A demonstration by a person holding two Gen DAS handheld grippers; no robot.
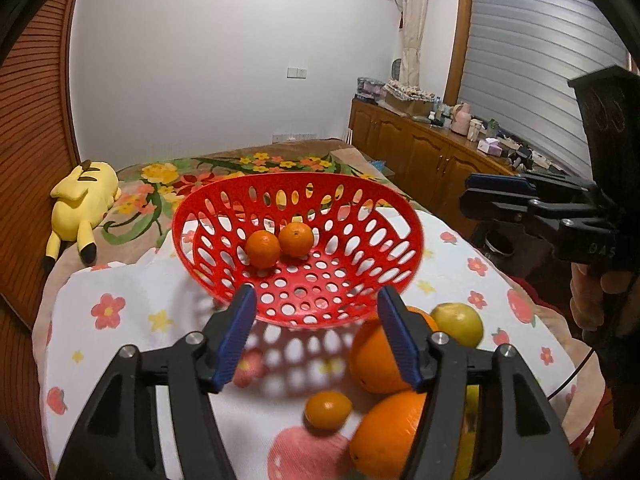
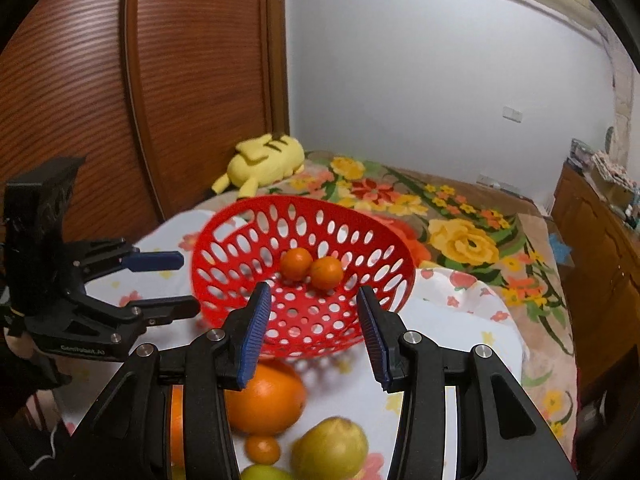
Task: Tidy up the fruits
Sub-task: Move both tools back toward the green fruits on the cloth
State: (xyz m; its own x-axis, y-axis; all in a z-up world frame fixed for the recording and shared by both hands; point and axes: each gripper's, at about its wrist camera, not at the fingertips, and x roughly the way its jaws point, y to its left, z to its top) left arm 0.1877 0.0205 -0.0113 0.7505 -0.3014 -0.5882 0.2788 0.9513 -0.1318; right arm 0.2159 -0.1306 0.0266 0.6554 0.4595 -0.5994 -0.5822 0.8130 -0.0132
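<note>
A red perforated basket (image 1: 400, 216) (image 2: 224, 236) stands on the white fruit-print cloth and holds two small tangerines (image 1: 263, 249) (image 2: 296, 264). On the cloth in front of it lie two large oranges (image 1: 376, 356) (image 2: 266, 398), a small tangerine (image 1: 328, 409) (image 2: 262, 449) and yellow-green pears (image 1: 458, 322) (image 2: 330, 450). My left gripper (image 1: 316, 336) (image 2: 176, 280) is open and empty, just short of the basket's near rim. My right gripper (image 2: 312, 334) (image 1: 468, 196) is open and empty above the loose fruit.
A yellow plush toy (image 1: 82, 200) (image 2: 264, 160) lies on the floral blanket (image 2: 460, 232) behind the basket. A wooden wardrobe (image 2: 120, 100) stands at the left, a cluttered wooden cabinet (image 1: 424, 152) at the right.
</note>
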